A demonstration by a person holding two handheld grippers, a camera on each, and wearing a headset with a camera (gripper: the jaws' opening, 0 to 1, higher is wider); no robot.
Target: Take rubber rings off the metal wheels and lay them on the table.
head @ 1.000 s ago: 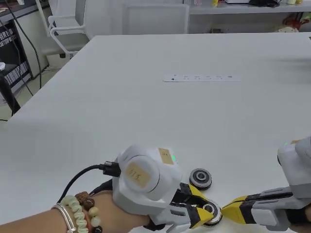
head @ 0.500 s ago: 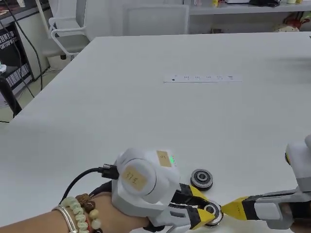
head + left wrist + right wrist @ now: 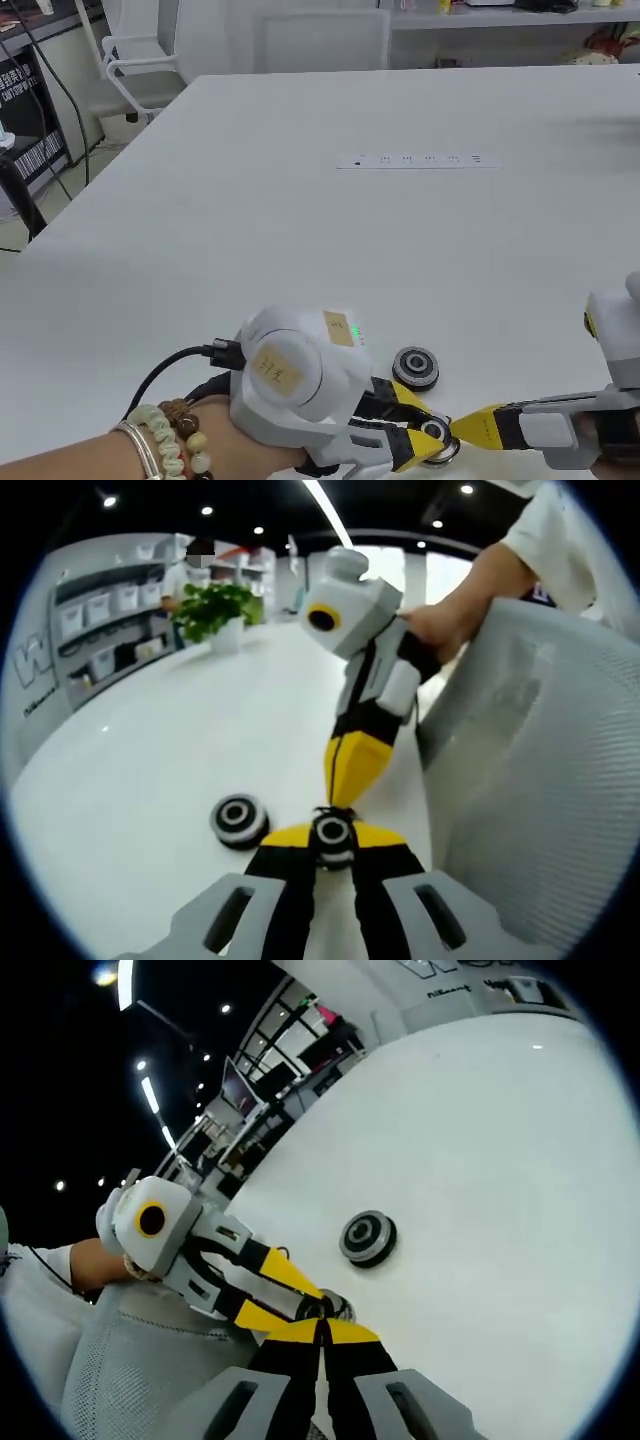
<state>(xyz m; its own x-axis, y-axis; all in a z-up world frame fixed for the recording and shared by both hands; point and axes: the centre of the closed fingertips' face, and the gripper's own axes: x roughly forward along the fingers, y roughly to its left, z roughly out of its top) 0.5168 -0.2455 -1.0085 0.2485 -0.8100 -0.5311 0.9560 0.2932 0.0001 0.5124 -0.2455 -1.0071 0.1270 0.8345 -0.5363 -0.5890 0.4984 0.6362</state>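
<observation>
Clamping the nearer wheel (image 3: pixel 437 437) by the front edge of the table (image 3: pixel 300 200), the left gripper (image 3: pixel 332 840) has its yellow jaws closed on the wheel's two sides. The right gripper (image 3: pixel 321 1326) meets it head-on, with its jaws pressed almost together at the wheel's rim. They seem to pinch the edge of the black ring (image 3: pixel 325 811), though the contact is too small to be sure of.

By my reading, the step in hand is peeling this first ring, with the wheel braced on one side and the ring pinched on the other. The next move calls for a steady pull away from the left gripper, drawing the ring over the rim while the clamp holds firm. The ring then goes down on bare table.

Just beyond, a second wheel (image 3: pixel 415 367) lies flat on the table, apart from both grippers, with its dark band in place. With both wheels wearing their rings, I judge the task barely begun.

Farther off sits a white power strip (image 3: pixel 418 160). On the shelves (image 3: pixel 95 640) along the far wall stand bins (image 3: pixel 100 608), their contents too small to make out.
</observation>
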